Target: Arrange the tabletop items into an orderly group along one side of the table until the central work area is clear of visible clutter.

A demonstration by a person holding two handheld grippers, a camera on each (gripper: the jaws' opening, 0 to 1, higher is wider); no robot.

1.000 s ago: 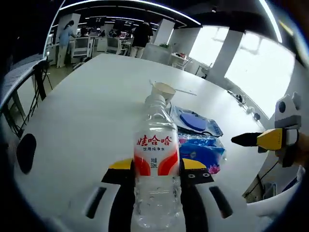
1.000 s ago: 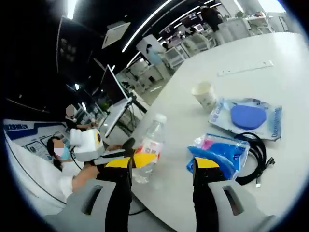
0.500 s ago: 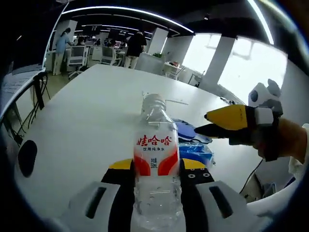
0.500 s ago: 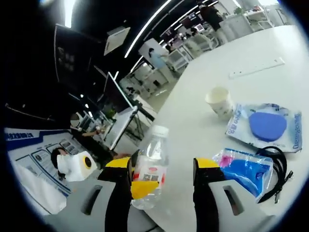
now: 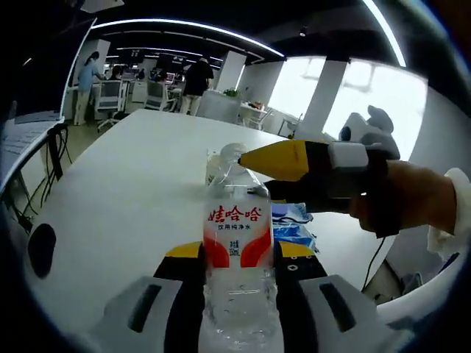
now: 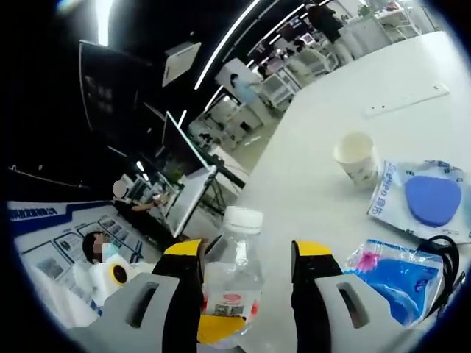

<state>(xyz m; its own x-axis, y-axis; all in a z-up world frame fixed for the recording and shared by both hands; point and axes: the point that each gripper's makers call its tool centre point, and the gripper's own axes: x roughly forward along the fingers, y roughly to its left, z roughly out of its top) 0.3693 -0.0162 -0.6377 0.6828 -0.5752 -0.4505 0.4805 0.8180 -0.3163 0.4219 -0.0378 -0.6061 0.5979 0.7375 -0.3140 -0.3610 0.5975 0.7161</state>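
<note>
Barely begun, by the look of it. Left tongs (image 5: 239, 259) pinching one clear plastic water bottle (image 5: 238, 243) with a red label; right tongs (image 6: 246, 254) spread around its neck. Left on the white table (image 6: 309, 176), at 2 to 4 o'clock: one paper cup (image 6: 358, 156), two blue packets (image 6: 423, 200), one black cable (image 6: 446, 254).
</note>
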